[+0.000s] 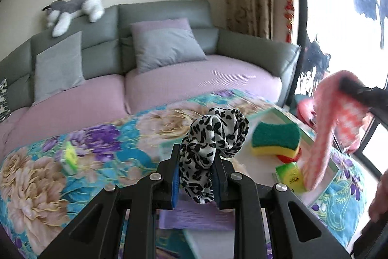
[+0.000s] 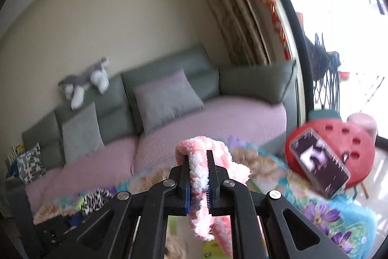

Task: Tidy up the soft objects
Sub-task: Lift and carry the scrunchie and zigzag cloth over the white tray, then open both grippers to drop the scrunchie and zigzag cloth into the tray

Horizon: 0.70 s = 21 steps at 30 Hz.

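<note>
My left gripper (image 1: 197, 157) is shut on a black-and-white leopard-print scrunchie (image 1: 213, 135), held above the floral cloth. My right gripper (image 2: 198, 162) is shut on a fluffy pink-and-white sock (image 2: 206, 162) that hangs down between its fingers. In the left wrist view the same pink sock (image 1: 325, 128) dangles at the right over a shallow white box (image 1: 266, 118), the dark right gripper (image 1: 361, 91) pinching its top. Inside the box lie a green-and-yellow sponge (image 1: 276, 137) and a yellow-green packet (image 1: 291, 176). Another small yellow-green sponge (image 1: 69, 158) lies on the cloth at the left.
A floral cloth (image 1: 97, 145) covers the table before a grey-green sofa (image 1: 169, 13) with pink seat covers, grey cushions and a plush husky (image 1: 75, 9). A red stool (image 2: 349, 147) with a dark box (image 2: 320, 162) stands at the right by the window. A hand (image 1: 378, 200) shows at the right edge.
</note>
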{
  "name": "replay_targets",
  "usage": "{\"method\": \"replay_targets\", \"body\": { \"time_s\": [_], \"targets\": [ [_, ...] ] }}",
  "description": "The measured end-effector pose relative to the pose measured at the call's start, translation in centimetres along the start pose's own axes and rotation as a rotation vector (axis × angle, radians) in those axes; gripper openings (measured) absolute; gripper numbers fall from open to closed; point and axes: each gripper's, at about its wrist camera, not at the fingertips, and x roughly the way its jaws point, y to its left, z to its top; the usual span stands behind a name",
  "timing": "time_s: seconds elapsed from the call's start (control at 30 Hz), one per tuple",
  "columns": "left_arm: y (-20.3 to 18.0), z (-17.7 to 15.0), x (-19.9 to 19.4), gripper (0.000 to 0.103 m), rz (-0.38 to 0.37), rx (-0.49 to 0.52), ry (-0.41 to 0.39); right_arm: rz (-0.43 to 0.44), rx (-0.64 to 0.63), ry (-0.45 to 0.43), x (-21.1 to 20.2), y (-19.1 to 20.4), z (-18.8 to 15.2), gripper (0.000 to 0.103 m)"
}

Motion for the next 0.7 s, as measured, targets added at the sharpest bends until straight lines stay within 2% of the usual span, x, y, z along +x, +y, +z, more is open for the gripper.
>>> {"method": "replay_targets", "body": {
  "time_s": [0.33,0.7],
  "targets": [
    [-2.4,-0.8,3.1,0.023,0.008,0.028,0.073,0.000,0.058,0.237,5.1,-3.0,-3.2,0.010],
    [-2.9,-1.9,5.6,0.024,0.016,0.028,0.149,0.019,-0.004,0.407,8.3,-1.5,-6.1,0.011]
  ]
}}
